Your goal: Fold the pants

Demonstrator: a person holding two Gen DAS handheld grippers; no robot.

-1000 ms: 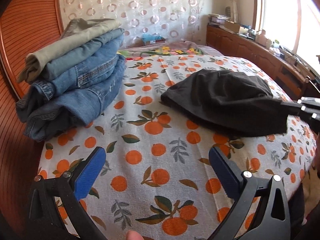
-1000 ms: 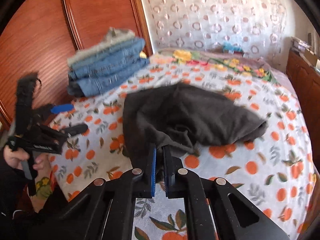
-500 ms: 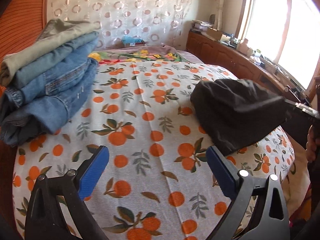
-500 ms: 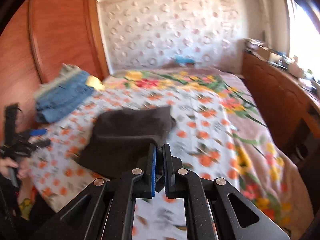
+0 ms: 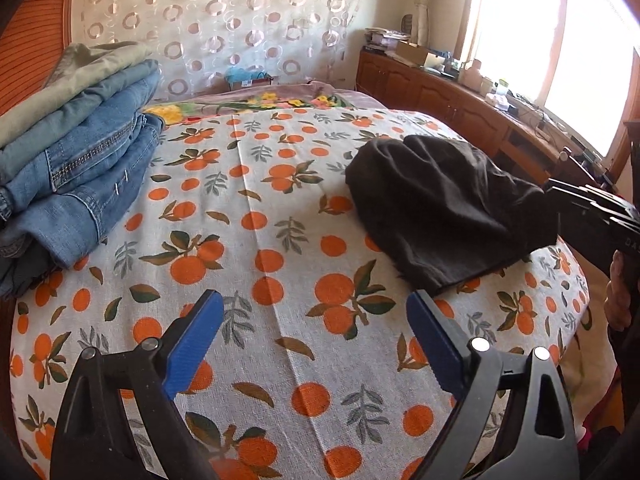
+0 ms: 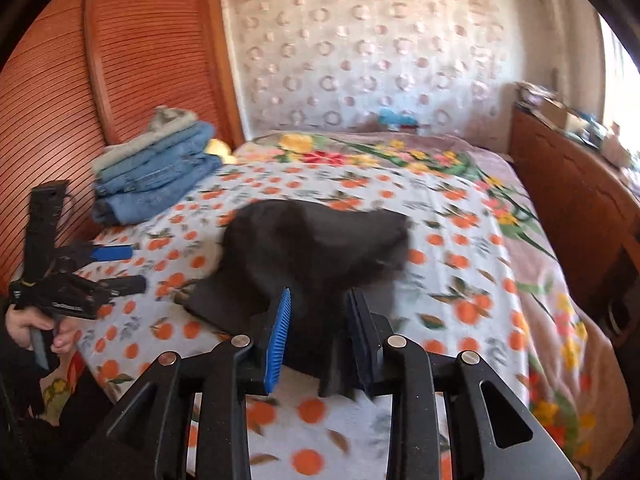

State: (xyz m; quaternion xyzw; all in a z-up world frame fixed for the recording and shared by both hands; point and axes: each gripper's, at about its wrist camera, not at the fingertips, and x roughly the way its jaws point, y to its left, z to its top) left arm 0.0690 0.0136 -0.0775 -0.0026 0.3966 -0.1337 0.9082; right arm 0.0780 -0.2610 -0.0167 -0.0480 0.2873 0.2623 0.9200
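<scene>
Both grippers' jaws parted, right gripper (image 6: 320, 320) beside black pants (image 6: 316, 244)

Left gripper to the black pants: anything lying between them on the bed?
Nothing: in the left wrist view, only bare orange-print sheet separates the open left gripper from the black pants.

Right wrist view is motion-blurred: black pants (image 6: 316, 248) edges smeared. Folded jeans stack (image 5: 72, 168) cut off at left edge in left view. Items on sideboard (image 5: 472, 92) too small to identify.
</scene>
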